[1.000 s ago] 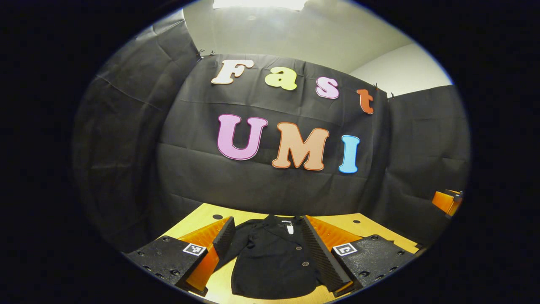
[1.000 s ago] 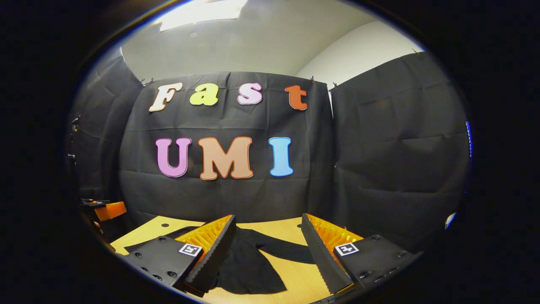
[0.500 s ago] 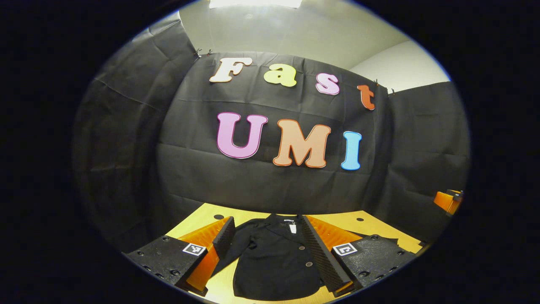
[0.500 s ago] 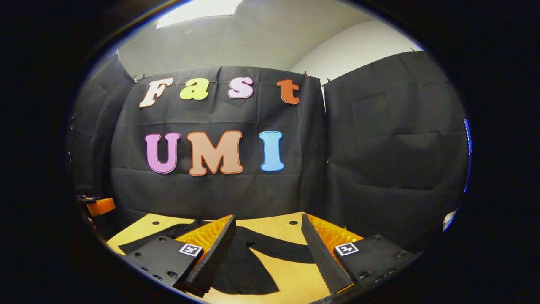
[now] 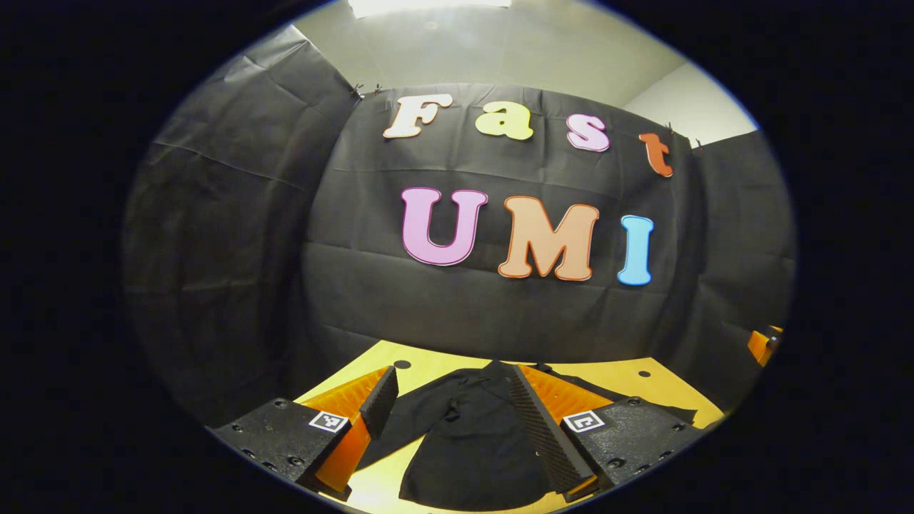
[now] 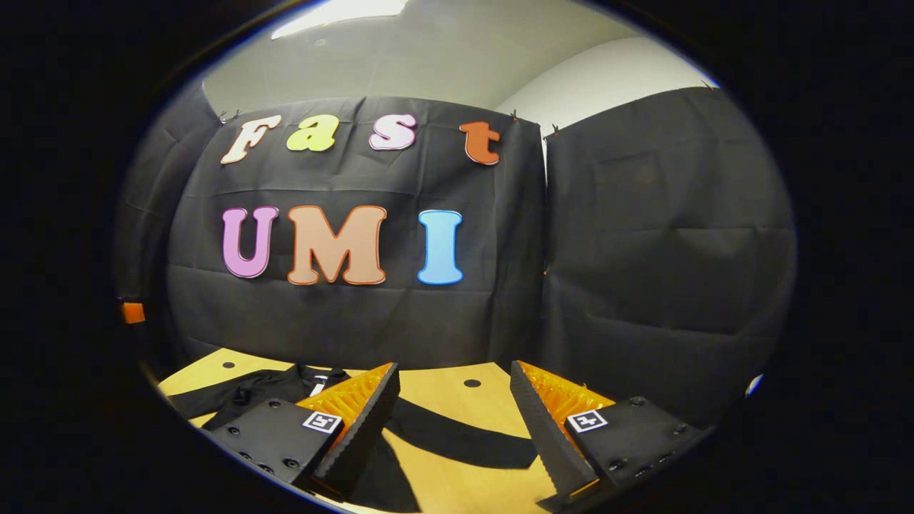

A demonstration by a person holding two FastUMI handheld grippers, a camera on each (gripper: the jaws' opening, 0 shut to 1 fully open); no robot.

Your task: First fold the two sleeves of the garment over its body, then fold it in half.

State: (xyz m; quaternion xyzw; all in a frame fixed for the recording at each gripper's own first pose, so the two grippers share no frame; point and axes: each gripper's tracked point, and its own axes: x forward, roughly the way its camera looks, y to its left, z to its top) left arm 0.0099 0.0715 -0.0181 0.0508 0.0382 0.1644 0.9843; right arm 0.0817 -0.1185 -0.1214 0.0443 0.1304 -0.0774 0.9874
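A black garment (image 5: 468, 442) lies flat on the wooden table (image 5: 428, 364), collar toward the far edge, both sleeves spread outward. The left gripper (image 5: 450, 417) and right gripper (image 6: 453, 421) hover above it, fingers spread, holding nothing.

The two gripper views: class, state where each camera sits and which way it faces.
Left gripper view: rides the left gripper, looking over the black buttoned garment on the yellow wooden table; its open fingers show.
Right gripper view: rides the right gripper, facing the outstretched black sleeve; its open fingers show.
Shared: garment, table.
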